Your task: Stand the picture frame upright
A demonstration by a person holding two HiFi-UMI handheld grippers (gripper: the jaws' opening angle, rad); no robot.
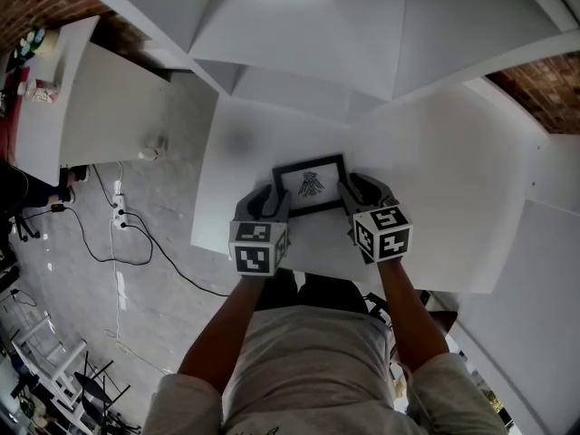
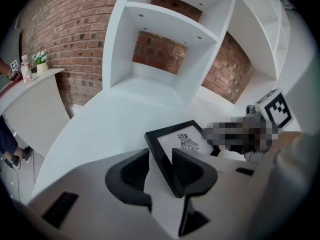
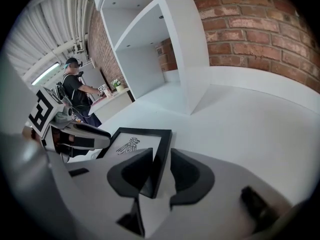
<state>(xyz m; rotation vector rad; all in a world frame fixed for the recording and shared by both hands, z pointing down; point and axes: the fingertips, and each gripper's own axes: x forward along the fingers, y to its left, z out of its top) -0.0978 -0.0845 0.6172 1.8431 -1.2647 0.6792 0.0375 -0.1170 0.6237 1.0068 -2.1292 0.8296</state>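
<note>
Step in hand, judged: release. Left gripper [image 2: 161, 160] and right gripper [image 3: 161, 158] stand with jaws apart, each straddling one side edge of the tilted picture frame [image 1: 310, 185]. Next, withdraw both without nudging it.

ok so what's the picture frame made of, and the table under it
Picture frame: black border with a dull satin look and crisp square edges, likely painted wood or plastic; the look leaves it open. It holds a white paper-like print with a dark drawing; whether glass covers it cannot be told. Table: white, smooth, matte, showing only soft shadows, probably painted or laminated board.
</note>
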